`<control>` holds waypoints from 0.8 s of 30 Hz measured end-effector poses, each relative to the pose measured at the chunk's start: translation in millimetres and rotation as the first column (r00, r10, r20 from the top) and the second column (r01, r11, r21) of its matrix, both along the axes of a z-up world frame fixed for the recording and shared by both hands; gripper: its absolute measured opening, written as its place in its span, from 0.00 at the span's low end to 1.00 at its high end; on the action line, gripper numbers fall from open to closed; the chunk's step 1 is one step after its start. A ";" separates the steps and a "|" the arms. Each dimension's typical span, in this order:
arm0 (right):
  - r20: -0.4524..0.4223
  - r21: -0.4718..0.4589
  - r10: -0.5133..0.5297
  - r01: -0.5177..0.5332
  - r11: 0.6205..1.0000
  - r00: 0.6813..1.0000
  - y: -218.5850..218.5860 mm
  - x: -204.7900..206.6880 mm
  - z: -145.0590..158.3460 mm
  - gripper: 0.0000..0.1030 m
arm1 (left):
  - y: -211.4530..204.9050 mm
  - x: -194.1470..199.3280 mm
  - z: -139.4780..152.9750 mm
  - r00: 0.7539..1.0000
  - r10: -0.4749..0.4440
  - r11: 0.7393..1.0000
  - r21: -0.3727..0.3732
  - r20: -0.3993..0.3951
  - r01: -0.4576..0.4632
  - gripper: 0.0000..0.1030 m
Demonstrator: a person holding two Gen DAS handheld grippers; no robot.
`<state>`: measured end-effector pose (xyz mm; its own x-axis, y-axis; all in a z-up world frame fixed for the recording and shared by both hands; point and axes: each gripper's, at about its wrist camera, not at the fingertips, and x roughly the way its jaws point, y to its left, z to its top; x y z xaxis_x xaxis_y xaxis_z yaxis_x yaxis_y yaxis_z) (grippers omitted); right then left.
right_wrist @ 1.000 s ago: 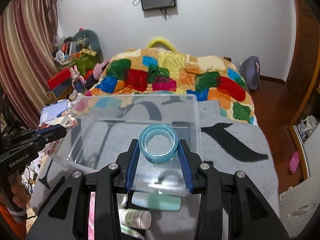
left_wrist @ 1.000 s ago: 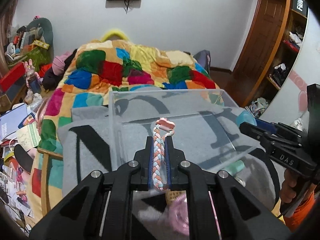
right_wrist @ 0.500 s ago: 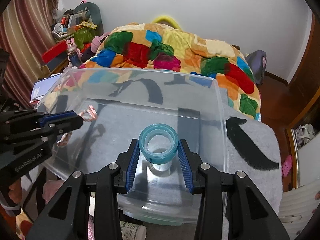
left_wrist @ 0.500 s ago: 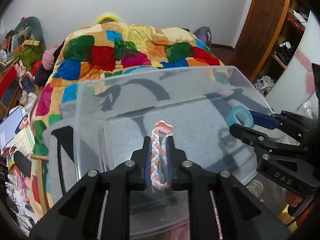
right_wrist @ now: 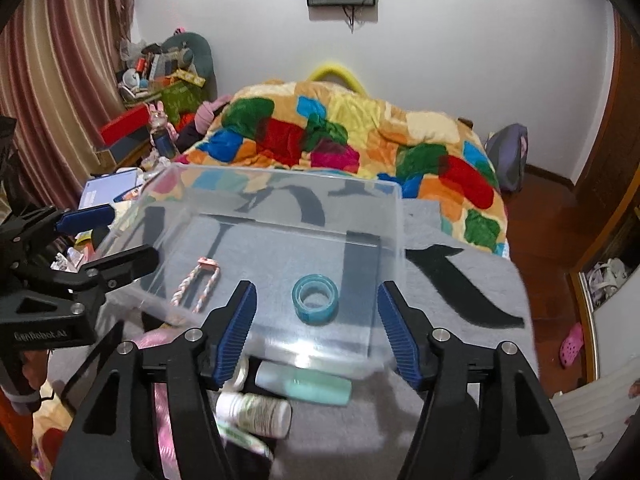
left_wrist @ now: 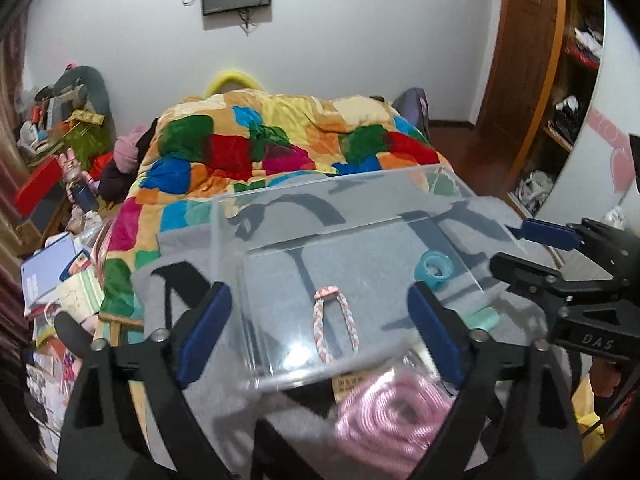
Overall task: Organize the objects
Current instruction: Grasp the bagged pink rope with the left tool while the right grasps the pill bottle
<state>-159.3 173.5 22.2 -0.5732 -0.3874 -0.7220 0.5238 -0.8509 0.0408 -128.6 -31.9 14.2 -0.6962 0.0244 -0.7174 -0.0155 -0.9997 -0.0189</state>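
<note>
A clear plastic bin (left_wrist: pixel 360 184) (right_wrist: pixel 280 178) stands on a grey blanket on the bed. A braided pink, white and blue cord loop (left_wrist: pixel 335 322) (right_wrist: pixel 197 284) lies on the bin floor at its left. A teal tape roll (left_wrist: pixel 434 269) (right_wrist: pixel 315 298) lies on the bin floor at its right. My left gripper (left_wrist: pixel 320 328) is open and empty above the bin's near edge; it also shows in the right wrist view (right_wrist: pixel 116 236). My right gripper (right_wrist: pixel 316 324) is open and empty over the near edge; it also shows in the left wrist view (left_wrist: pixel 520 248).
In front of the bin lie a pink rope coil (left_wrist: pixel 396 416), a mint green bottle (right_wrist: pixel 304 386) and a white bottle (right_wrist: pixel 256 414). A colourful patchwork quilt (right_wrist: pixel 340 136) covers the bed behind. Clutter (left_wrist: pixel 52 264) lines the left side; a wooden wardrobe (left_wrist: pixel 560 80) stands right.
Both grippers have opened and pulled back. The braided cord and the tape roll have left the fingers and now lie on the bin floor.
</note>
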 end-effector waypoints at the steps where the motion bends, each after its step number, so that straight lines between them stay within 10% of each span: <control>1: -0.009 -0.002 0.000 0.000 1.000 1.000 4.0 4.4 2.2 0.61 | -0.8 5.4 -0.1 1.000 0.003 1.000 0.008 -0.001 -0.003 0.92; 16: 0.063 -0.010 -0.020 0.021 1.000 0.998 42.9 50.9 -32.8 0.65 | 62.6 42.5 -54.9 0.996 -0.038 0.995 -0.090 0.078 0.045 0.99; 24: 0.123 -0.042 0.035 -0.030 0.999 0.992 22.1 56.8 -50.7 0.66 | 23.6 62.2 -74.6 0.992 0.003 1.000 -0.026 0.129 0.001 0.99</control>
<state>-102.4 195.6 -28.5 -0.4670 -0.4341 -0.7704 0.5396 -0.8301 0.1406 -66.4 -8.3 -60.4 -0.5975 0.0038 -0.8018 -0.0135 -0.9999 0.0053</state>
